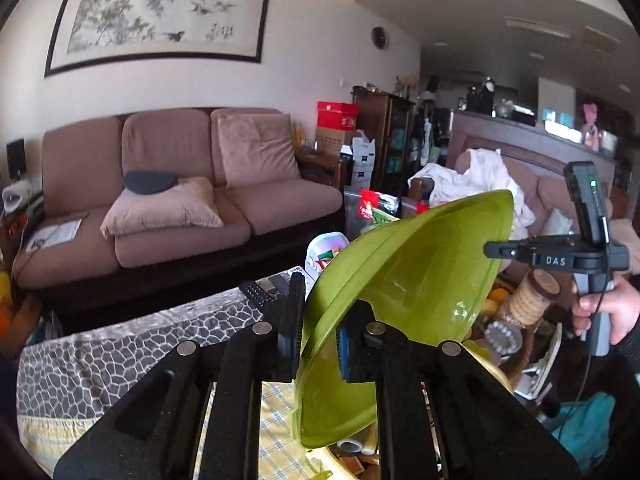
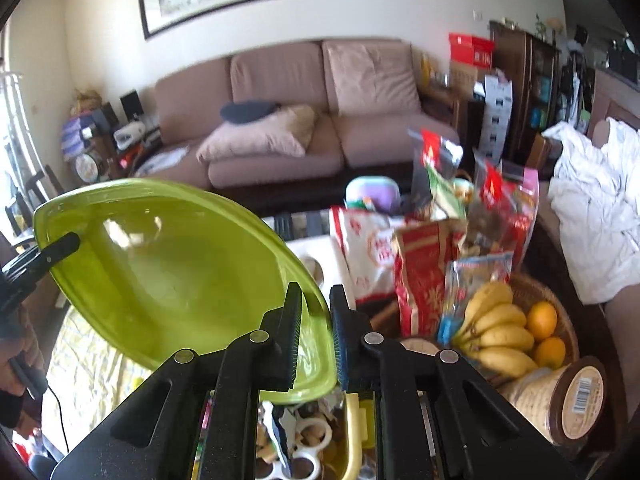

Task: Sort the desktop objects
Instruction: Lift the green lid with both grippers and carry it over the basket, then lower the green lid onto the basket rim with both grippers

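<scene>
Lid: a translucent lime-green plastic lid [image 1: 404,280], oval and domed with a raised rim, held tilted in the air above the table between two handheld tools; glare streaks its glossy inner face.
Left tongs: the left tongs [image 1: 320,344] are clamped on one edge of the lid, black fingers with blue ribbed pads [image 1: 343,354] pressed to both sides of the rim.
Right tongs: the right tongs [image 2: 316,344] are clamped on the opposite edge of the lid, rim pinched between the pads.
Writing: the letters "DAS" read in white on the black body of the right tool, seen from the left wrist camera, where a hand [image 1: 608,312] grips its handle and a small green light glows on the upright module.
Box: below the lid sits an open pale-yellow plastic box [image 2: 352,432] holding small odds and ends, white ring shapes among them.
Table: a yellow checked cloth [image 1: 276,420] covers the near part of the table; a grey pebble-patterned cloth [image 1: 132,344] lies beyond it.
Snacks: red-and-white snack bags [image 2: 420,276] with red characters too blurred to read stand behind the box.
Fruit: a woven basket [image 2: 532,292] holds a bunch of yellow bananas [image 2: 496,332] and two oranges [image 2: 542,320].
Tub: a brown-rimmed paper tub [image 2: 560,400] lies on its side beside the basket, barcode label showing, print unreadable.
Backdrop: a pinkish-brown sofa [image 1: 180,184] under a framed ink painting [image 1: 160,12] of birds and bamboo.
</scene>
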The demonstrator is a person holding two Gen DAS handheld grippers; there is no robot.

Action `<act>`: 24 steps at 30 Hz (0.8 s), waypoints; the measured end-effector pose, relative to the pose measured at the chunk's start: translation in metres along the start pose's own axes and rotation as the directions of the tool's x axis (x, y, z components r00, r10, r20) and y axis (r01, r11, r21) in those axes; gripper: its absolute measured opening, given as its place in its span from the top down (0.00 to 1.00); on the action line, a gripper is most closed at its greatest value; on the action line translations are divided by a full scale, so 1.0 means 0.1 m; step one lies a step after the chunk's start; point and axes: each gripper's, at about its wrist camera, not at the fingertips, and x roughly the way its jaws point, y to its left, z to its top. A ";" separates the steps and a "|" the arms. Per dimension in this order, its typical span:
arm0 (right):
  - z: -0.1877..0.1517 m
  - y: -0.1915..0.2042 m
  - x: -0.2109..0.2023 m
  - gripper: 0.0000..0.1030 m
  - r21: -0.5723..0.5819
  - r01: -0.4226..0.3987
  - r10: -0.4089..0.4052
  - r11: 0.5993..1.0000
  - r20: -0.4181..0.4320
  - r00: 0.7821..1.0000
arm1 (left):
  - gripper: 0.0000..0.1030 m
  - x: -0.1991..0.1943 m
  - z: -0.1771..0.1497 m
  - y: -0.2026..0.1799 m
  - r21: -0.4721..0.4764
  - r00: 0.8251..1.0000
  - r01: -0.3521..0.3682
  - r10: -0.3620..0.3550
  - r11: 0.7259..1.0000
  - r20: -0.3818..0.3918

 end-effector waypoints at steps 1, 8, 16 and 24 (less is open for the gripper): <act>-0.05 0.00 -0.06 0.87 -0.010 0.001 0.000 1.000 0.034 0.999 | 0.88 0.02 -0.07 -0.03 0.010 1.000 0.009 -0.008 1.000 -0.024; -0.49 -0.09 -0.26 0.86 0.058 -0.066 0.061 0.996 0.077 0.995 | 0.83 -0.19 -0.55 -0.13 -0.056 0.993 0.083 -0.087 0.995 -0.078; -1.00 0.07 -0.70 0.86 0.021 -0.078 0.078 0.997 0.001 0.997 | 0.63 -0.43 -0.85 -0.22 -0.105 0.953 0.166 -0.187 0.980 -0.237; -1.32 0.43 -0.80 0.84 -0.153 0.120 -0.134 0.981 -0.083 0.988 | 0.34 -0.53 -1.14 -0.36 -0.140 0.906 0.174 -0.214 0.975 -0.365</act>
